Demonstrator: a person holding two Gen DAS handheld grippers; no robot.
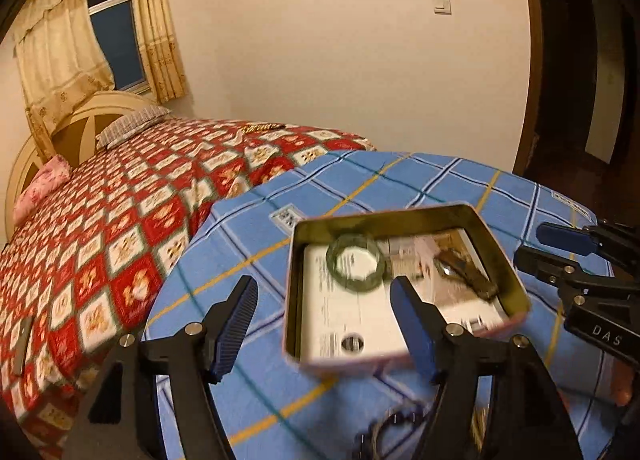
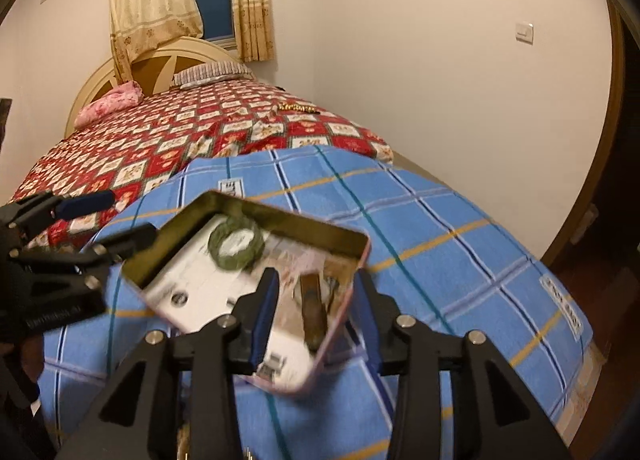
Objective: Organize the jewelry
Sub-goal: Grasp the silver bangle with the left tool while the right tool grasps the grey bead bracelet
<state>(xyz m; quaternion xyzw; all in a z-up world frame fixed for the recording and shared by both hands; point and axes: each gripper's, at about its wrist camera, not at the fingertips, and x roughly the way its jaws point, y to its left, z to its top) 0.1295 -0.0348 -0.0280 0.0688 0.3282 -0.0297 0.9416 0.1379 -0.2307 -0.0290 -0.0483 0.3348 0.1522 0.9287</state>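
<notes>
- Left wrist view: the left gripper [image 1: 320,324] has its jaws wide apart, nothing pressed between them. The open tin box [image 1: 516,280] on the blue plaid cloth [image 1: 248,260] lies mostly ahead of its right finger, whose tip overlaps the near edge.
- Inside, a green bangle [image 1: 355,265] sits just beyond that fingertip; a brown item [image 1: 468,272] lies right of it.
- Only this view shows dark beads [image 1: 394,426] on the cloth below the jaws.
- Right wrist view: the right gripper [image 2: 318,310] straddles the box's near right corner, jaws partly apart; pad contact is too blurred to tell. The bangle lies ahead, left of its jaws.
</notes>
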